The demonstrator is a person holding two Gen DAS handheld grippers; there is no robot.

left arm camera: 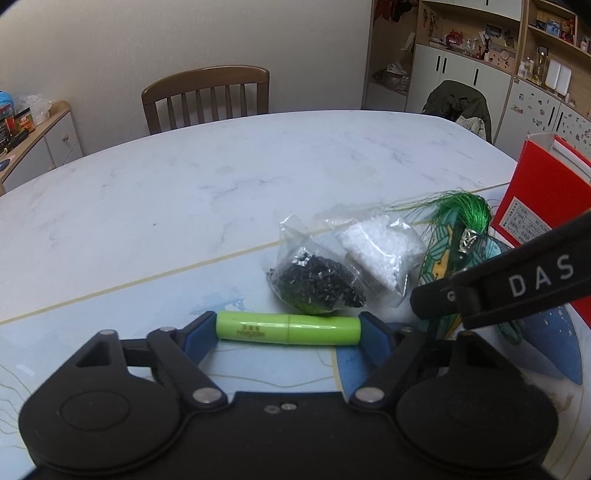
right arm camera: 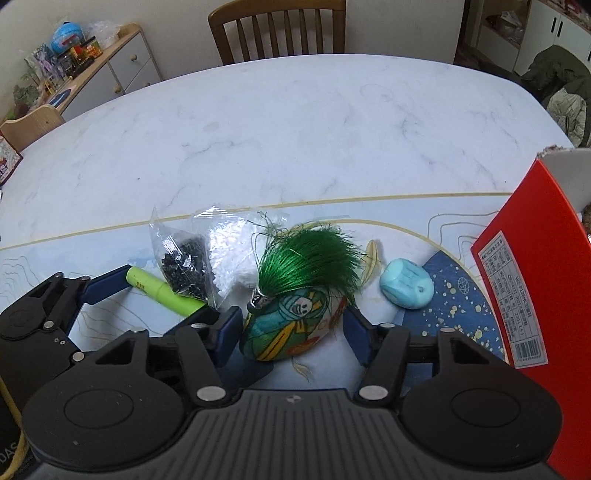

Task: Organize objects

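- Left wrist view: left tool [left arm camera: 288,330] closed on the lime-green tube [left arm camera: 288,329], held crosswise, one blue pad at each end, low over the printed mat [left arm camera: 110,325].
- Just beyond the tube: clear bag of black beads [left arm camera: 317,284], touching or nearly touching the tube's far side.
- Beside that bag to the right, pressed against it: clear bag of white beads [left arm camera: 380,254].
- Further right: painted oval ornament [left arm camera: 441,258] with a green tassel [left arm camera: 465,214] and a small silver bead at the tassel's base, partly hidden behind the black body of the other tool, lettered "DAS".
- At the right edge: red box [left arm camera: 546,199] standing upright, white label on its face.
- Right wrist view: right tool [right arm camera: 293,328] part open around the painted oval ornament [right arm camera: 291,325]; left blue pad against the ornament's side, right pad close by, contact there not clear.
- Ornament resting on the mat, tassel [right arm camera: 310,266] fanned away from the camera.
- To the right of the ornament, apart from it: pale blue ridged lump [right arm camera: 406,288] on the dark blue speckled part of the mat.
- To the left: both bead bags and the tube [right arm camera: 162,291] between the left tool's blue pads.
- Beyond the mat's yellow-lined edge: white marbled counter [right arm camera: 277,122], wooden chair [right arm camera: 277,29] at its far side.
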